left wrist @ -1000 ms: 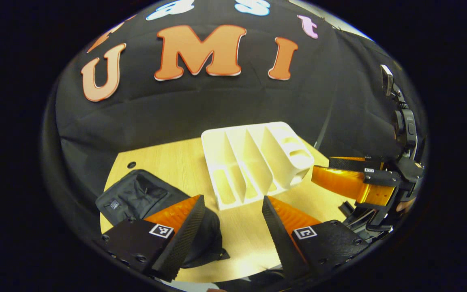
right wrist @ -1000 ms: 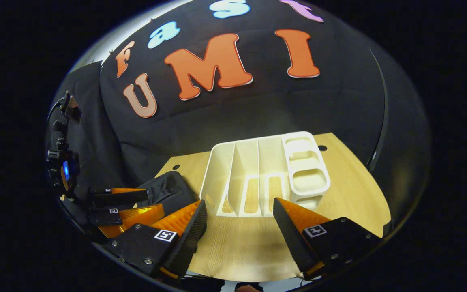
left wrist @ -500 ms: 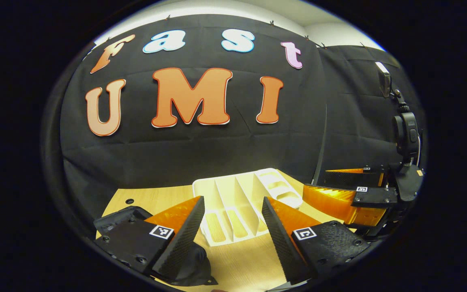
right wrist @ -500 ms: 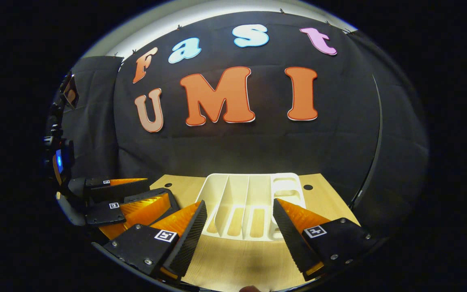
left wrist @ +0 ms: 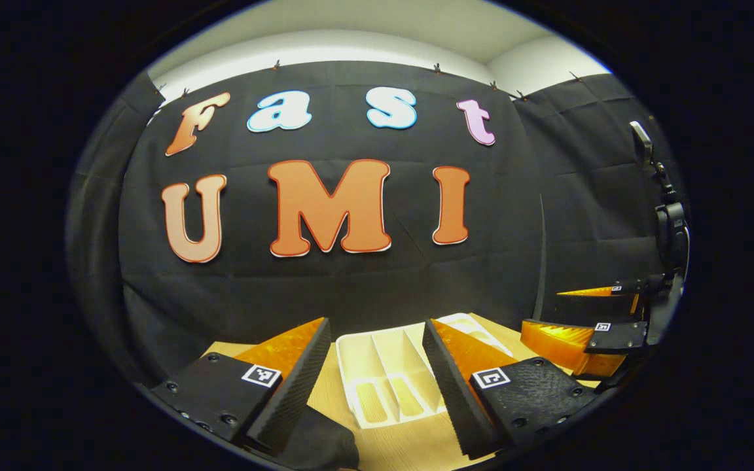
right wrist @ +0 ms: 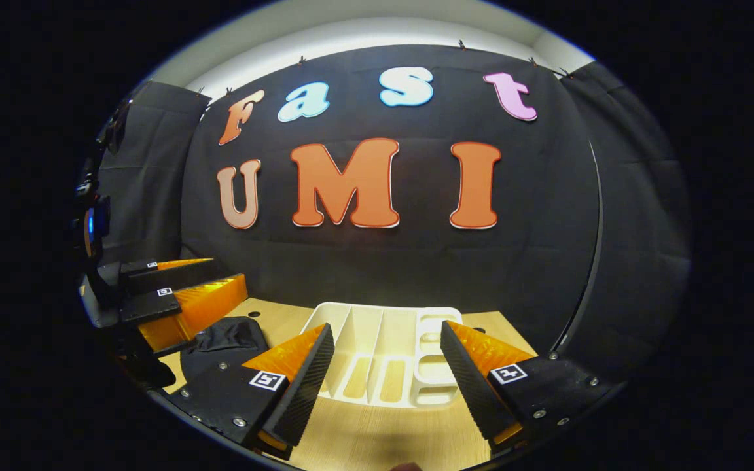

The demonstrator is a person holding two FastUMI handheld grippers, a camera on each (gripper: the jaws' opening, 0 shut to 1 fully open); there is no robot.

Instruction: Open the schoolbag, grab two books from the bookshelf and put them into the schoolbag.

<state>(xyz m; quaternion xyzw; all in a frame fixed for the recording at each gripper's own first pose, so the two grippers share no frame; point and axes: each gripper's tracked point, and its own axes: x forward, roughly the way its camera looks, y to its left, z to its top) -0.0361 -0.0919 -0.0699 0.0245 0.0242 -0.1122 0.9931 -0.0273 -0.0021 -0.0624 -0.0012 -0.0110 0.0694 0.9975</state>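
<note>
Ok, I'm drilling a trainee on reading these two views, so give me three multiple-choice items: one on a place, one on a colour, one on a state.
1. In the right gripper view, where does the schoolbag lie?
A) left of the bookshelf
B) inside the bookshelf
C) right of it

2. What colour is the bookshelf?
A) red
B) white
C) green

3. How are the jaws of the right gripper?
A) shut on a book
B) shut on the schoolbag
C) open, holding nothing

Key: 1 A, the dark bag sits on the table at the bookshelf's left; 2 B, its dividers are plain white; 3 C, a wide gap shows between the jaws.
</note>
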